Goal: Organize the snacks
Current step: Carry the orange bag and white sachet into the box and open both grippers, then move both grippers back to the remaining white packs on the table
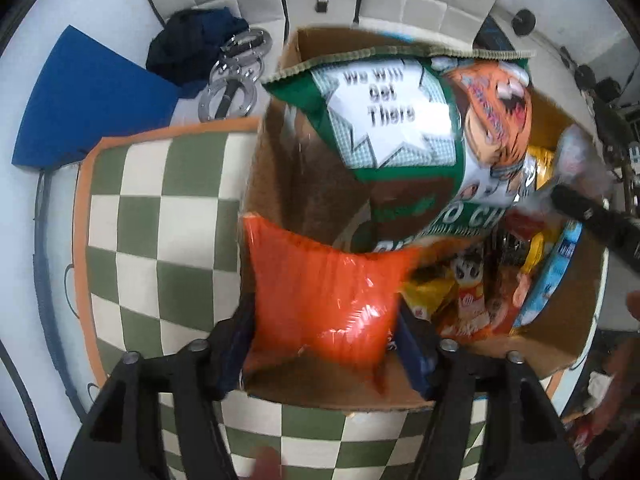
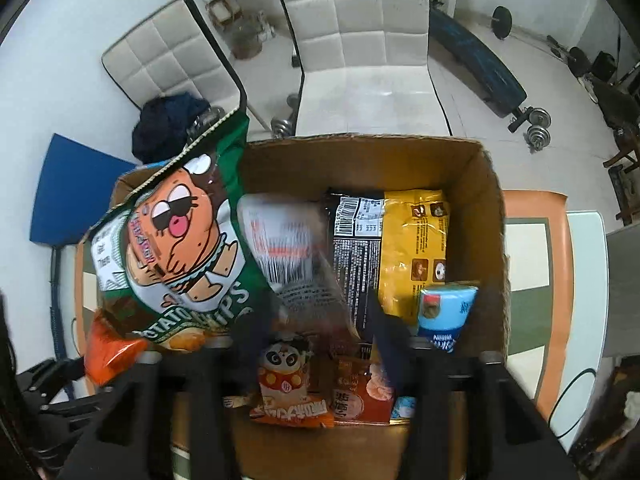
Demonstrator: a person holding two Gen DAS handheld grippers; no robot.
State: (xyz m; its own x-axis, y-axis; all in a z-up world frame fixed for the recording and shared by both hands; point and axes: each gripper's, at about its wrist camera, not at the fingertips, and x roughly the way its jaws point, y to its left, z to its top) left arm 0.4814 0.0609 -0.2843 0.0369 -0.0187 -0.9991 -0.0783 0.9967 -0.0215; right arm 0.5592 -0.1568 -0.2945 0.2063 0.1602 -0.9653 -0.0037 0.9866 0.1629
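Several snacks already lay packed in the cardboard box (image 2: 490,216) as the left gripper (image 1: 324,344) clamped an orange packet (image 1: 324,292) at its near corner; a green chip bag (image 2: 180,248) hovered above, while the right gripper (image 2: 316,344) stood open, empty.

White padded chairs (image 2: 356,40), dumbbells (image 2: 538,126), blue mat (image 1: 80,100), checkered cloth (image 1: 160,220).

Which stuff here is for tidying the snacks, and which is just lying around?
For the job: box, green chip bag, orange bag in the left gripper, yellow packet, black packet, panda snack, blue tube.

Just lying about: chairs, blue folder, dark cloth, metal rings, dumbbells, checkered mat.
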